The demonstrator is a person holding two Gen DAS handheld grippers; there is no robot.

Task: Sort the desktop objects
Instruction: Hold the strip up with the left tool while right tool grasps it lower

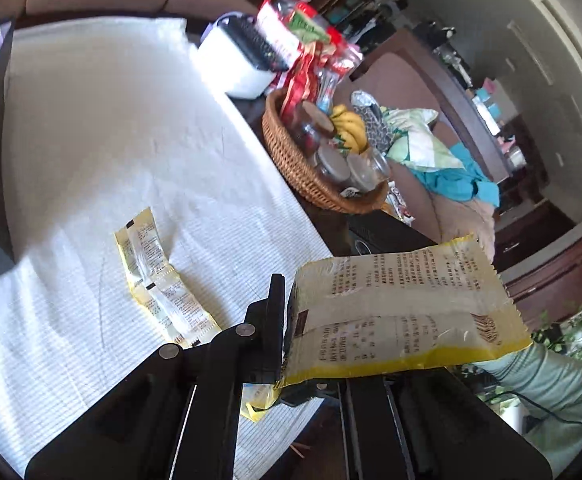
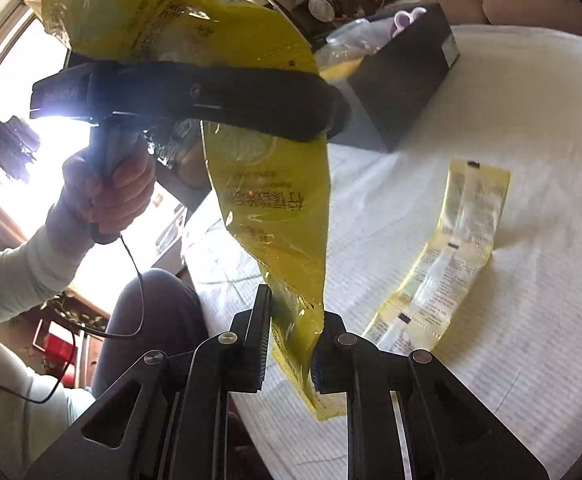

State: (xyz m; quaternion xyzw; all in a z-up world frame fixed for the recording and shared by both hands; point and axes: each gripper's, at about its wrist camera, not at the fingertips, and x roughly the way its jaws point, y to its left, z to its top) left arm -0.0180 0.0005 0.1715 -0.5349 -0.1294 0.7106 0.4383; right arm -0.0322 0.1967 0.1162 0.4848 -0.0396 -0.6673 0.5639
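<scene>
A long strip of yellow snack packets point(image 2: 275, 208) hangs in the air between my two grippers. My left gripper point(image 1: 291, 332) is shut on one end of it, and a printed packet point(image 1: 403, 312) sticks out to the right, hiding its right finger. In the right wrist view the left gripper point(image 2: 327, 120) sits higher up, held by a hand point(image 2: 107, 192). My right gripper point(image 2: 295, 344) is shut on the strip's lower end, near the table's edge. A second, paler strip of packets point(image 1: 163, 276) point(image 2: 459, 248) lies flat on the white cloth point(image 1: 111, 140).
A wicker basket point(image 1: 291, 168) with jars and bananas stands at the cloth's right edge, and a white box-shaped appliance point(image 1: 235, 68) stands behind it. A black box point(image 2: 403, 92) sits on the cloth's far side. The person's knee point(image 2: 155, 320) is beside the table.
</scene>
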